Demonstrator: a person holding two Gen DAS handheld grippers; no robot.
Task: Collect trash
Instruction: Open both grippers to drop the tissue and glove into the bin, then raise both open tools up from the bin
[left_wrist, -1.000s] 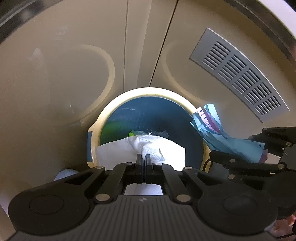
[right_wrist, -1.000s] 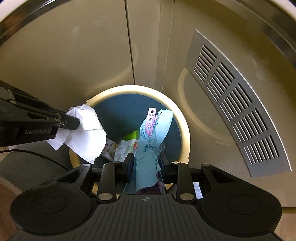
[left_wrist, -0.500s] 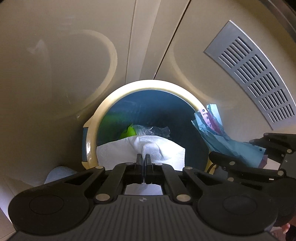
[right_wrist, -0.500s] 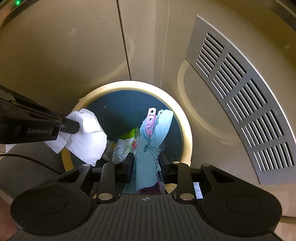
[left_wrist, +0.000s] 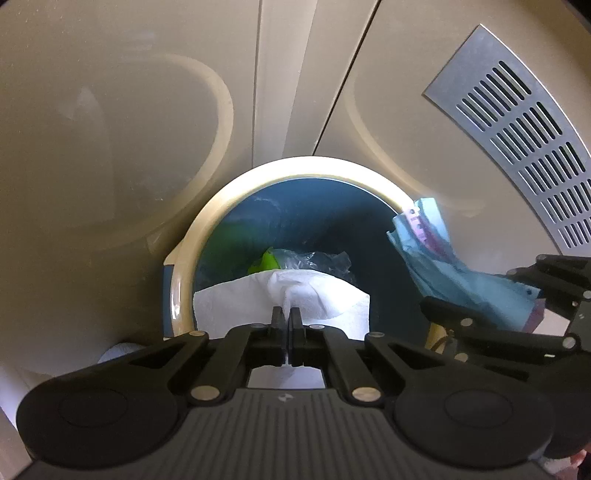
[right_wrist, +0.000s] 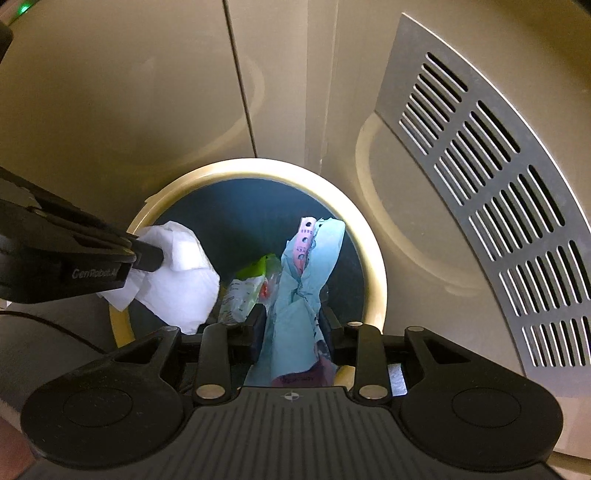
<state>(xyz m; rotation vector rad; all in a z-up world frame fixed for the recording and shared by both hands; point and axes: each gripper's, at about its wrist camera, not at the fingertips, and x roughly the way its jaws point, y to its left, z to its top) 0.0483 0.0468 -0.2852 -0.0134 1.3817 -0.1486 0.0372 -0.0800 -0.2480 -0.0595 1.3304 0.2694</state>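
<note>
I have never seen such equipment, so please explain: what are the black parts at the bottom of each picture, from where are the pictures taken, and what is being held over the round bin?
No robot is here: a person holds one two-finger gripper in each hand, and a camera on each looks along its fingers. One picture is from the left tool, one from the right, both looking down into a bin with a cream rim and blue inside.

The left gripper is shut on a white tissue. The right gripper has a crumpled light-blue wrapper between its fingers; these have just been opening.

Some trash lies in the bin.
</note>
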